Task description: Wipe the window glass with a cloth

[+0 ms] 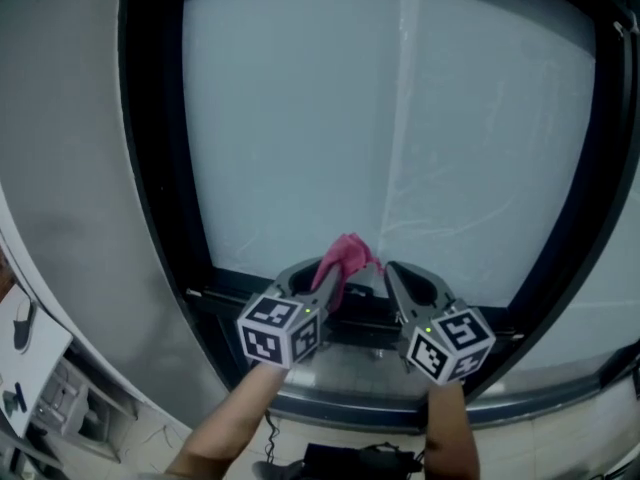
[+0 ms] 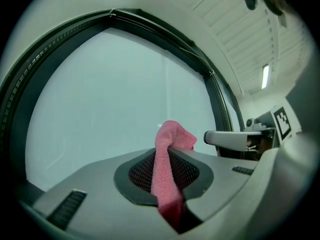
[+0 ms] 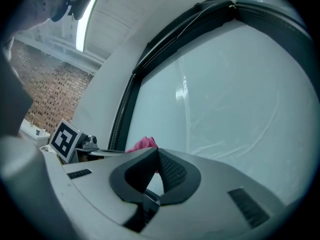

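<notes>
The window glass (image 1: 400, 118) fills the head view inside a black frame (image 1: 150, 118) and carries faint streaks. My left gripper (image 1: 335, 273) is shut on a pink cloth (image 1: 348, 253), whose bunched end sticks up past the fingertips at the bottom edge of the pane. In the left gripper view the cloth (image 2: 167, 179) runs up between the jaws of the left gripper (image 2: 167, 151), in front of the glass (image 2: 110, 99). My right gripper (image 1: 392, 271) sits just to the right, shut with nothing in it. In the right gripper view the right gripper (image 3: 155, 151) has its tips together, with the cloth (image 3: 142, 144) behind them.
The black lower rail (image 1: 360, 328) of the frame lies under both grippers. A grey wall (image 1: 60, 118) stands left of the window, with a white shelf (image 1: 30, 358) at the lower left. A brick wall (image 3: 45, 99) and a ceiling light (image 3: 85, 19) show at the side.
</notes>
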A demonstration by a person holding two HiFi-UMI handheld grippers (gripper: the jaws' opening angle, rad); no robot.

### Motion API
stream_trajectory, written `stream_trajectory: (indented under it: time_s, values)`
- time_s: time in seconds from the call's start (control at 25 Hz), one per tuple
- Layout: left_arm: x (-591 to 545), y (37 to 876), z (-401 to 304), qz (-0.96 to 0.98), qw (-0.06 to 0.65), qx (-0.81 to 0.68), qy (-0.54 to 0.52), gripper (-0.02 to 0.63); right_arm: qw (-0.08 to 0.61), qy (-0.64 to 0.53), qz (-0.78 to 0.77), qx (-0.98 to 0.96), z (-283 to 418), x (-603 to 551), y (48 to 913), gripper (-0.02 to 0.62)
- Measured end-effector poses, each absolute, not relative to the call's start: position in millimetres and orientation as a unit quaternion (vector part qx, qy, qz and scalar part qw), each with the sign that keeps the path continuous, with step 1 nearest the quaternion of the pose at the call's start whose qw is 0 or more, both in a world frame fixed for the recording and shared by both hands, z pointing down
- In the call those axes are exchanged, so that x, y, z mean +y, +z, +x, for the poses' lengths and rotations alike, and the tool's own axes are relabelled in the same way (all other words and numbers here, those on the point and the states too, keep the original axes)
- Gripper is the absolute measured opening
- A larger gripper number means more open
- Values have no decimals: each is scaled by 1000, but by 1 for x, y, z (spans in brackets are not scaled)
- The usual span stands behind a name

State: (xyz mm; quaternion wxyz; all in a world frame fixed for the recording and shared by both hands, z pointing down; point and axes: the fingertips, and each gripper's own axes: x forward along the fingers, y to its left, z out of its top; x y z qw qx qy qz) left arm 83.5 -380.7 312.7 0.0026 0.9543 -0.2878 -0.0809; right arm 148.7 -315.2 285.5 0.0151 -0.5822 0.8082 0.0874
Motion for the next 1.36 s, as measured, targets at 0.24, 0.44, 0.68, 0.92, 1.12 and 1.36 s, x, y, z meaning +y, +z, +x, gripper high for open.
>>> stream_trajectory:
  time_s: [0.24, 0.44, 0.68, 0.92, 1.12, 1.36]
  values:
    - [-373, 318, 100, 957, 14, -279, -77, 64, 17, 91, -590, 802, 164, -309, 289, 3]
    - [-370, 322, 107, 958, 19, -276, -71, 64, 3, 90, -592, 801, 172, -308, 295, 2]
    - [-369, 325, 112, 958, 16, -277, -67, 64, 7, 85, -587, 805, 176, -307, 299, 2]
    - [-371, 331, 116, 959, 16, -278, -57, 63, 7, 81, -586, 806, 179, -307, 301, 2]
    - [-370, 333, 120, 960, 17, -276, -54, 63, 6, 76, -586, 806, 182, -307, 305, 2]
    - [-370, 341, 125, 961, 21, -271, -49, 64, 7, 76, -587, 806, 185, -309, 306, 2]
